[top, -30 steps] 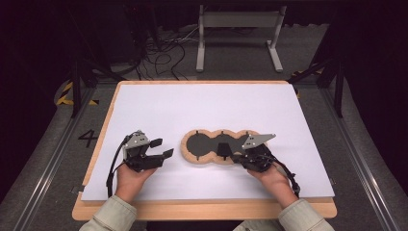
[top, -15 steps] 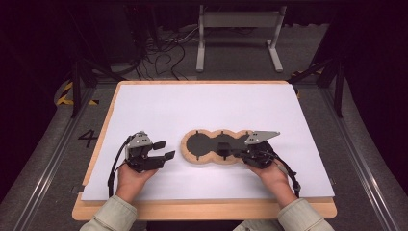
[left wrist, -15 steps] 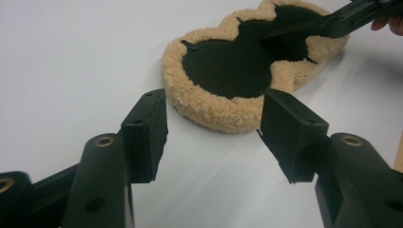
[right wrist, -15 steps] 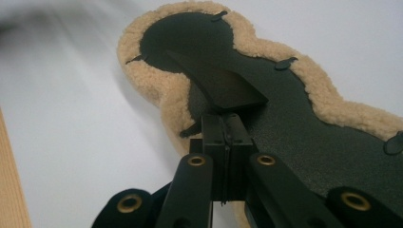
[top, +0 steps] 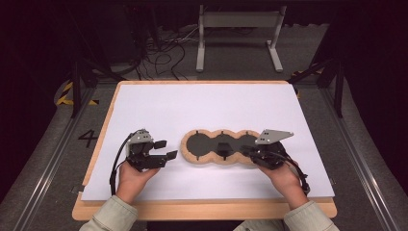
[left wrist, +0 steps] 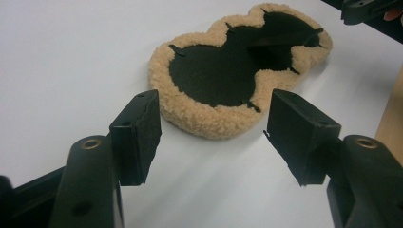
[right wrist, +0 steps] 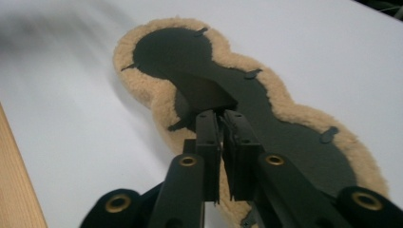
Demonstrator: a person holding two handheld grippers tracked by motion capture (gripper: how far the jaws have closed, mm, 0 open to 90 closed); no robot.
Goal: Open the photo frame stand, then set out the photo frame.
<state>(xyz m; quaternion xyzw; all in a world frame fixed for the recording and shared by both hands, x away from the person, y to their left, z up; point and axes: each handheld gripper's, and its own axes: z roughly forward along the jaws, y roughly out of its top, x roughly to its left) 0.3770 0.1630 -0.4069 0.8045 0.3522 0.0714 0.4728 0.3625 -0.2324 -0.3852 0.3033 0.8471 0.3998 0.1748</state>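
Observation:
A three-lobed tan fleece pad point(top: 190, 154) with a black lining point(top: 202, 143) lies on the white table top point(top: 202, 106). My right gripper point(top: 224, 152) reaches over the pad's right lobe from the right. In the right gripper view its jaws point(right wrist: 221, 114) stand almost together on a raised fold of the black lining point(right wrist: 204, 90); they have just been opening slightly, with the fold still between them. My left gripper point(top: 167, 148) sits just left of the pad. Its jaws point(left wrist: 214, 137) are wide apart, have just been opening a little, and have nothing between them, facing the fleece rim point(left wrist: 204, 121).
The white sheet covers a wooden board point(top: 202, 211) whose near edge shows under my forearms. Cables point(top: 163, 53) and a metal stand point(top: 238, 29) lie on the floor beyond the table. A rail point(top: 43, 159) runs along the left side.
My right gripper has risen a little and drawn a fold of the black lining up from the pad. The left gripper has stayed in place.

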